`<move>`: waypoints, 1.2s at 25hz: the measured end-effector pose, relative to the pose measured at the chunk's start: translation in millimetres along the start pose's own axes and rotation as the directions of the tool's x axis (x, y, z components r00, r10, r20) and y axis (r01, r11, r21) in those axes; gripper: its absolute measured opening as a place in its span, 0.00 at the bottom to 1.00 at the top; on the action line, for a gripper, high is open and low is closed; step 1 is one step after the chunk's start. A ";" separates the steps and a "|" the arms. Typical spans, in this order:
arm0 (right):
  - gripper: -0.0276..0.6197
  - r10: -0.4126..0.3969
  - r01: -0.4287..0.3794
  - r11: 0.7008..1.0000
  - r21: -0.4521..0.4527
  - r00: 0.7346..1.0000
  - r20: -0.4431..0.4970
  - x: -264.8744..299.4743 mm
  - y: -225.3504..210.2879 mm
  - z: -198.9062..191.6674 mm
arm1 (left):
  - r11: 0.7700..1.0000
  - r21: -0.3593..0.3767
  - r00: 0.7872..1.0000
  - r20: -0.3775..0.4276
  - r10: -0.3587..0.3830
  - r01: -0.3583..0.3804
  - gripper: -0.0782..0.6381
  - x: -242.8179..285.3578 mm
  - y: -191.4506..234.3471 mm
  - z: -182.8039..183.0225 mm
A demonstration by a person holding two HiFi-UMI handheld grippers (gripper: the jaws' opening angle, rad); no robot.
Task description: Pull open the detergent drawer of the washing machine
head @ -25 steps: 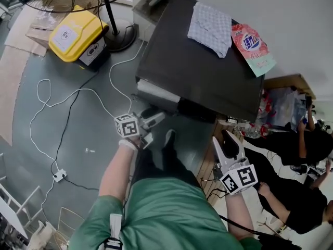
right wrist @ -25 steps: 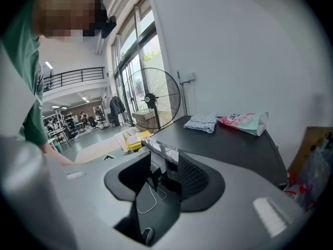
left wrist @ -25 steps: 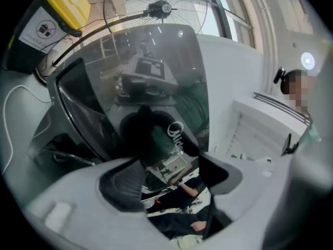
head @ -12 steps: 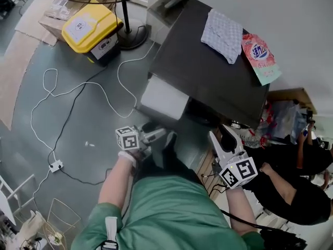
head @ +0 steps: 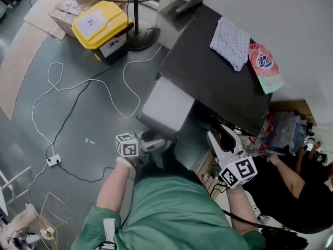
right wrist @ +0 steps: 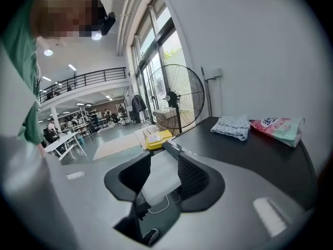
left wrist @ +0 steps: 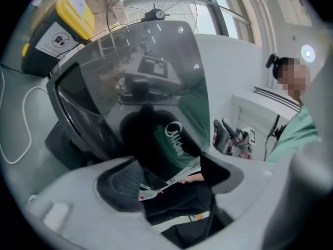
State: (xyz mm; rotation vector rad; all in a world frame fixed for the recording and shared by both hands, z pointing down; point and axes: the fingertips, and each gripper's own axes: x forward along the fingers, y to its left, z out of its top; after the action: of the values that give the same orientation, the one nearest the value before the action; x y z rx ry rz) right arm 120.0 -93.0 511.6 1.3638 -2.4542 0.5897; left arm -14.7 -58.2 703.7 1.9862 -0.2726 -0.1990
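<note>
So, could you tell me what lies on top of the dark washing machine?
A crumpled pale checked cloth and a pink-and-green detergent pouch, side by side; anything beneath them is covered.

Head view: high up, steeply down onto the washing machine top and the floor.
Left gripper view: level, very near the machine's glossy dark front.
Right gripper view: tilted slightly down, across the machine top toward the standing fan.
All three share the yellow bin. Head and right views also share the cloth and the detergent bag.
</note>
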 end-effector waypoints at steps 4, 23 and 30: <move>0.30 0.016 -0.016 1.000 -0.004 1.000 0.009 3.8 2.9 6.0 | 0.998 -0.001 0.997 -0.029 0.069 -0.069 0.61 -1.6 5.8 -6.0; 0.30 0.001 -0.006 0.998 0.063 0.996 0.093 22.0 -19.3 29.0 | 0.942 0.233 0.965 -0.041 0.259 -0.243 0.49 -40.9 -76.1 32.0; 0.30 -0.018 0.019 1.000 -0.007 0.991 0.135 24.8 -18.8 61.7 | 0.739 0.454 0.868 0.268 0.419 -0.497 0.44 -33.7 -136.9 146.9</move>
State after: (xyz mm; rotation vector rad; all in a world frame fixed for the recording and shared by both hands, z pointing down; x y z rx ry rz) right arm 120.8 -149.5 471.8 1.4669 -2.5426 0.4980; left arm -71.6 -121.5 518.7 2.3531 -0.9969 0.0597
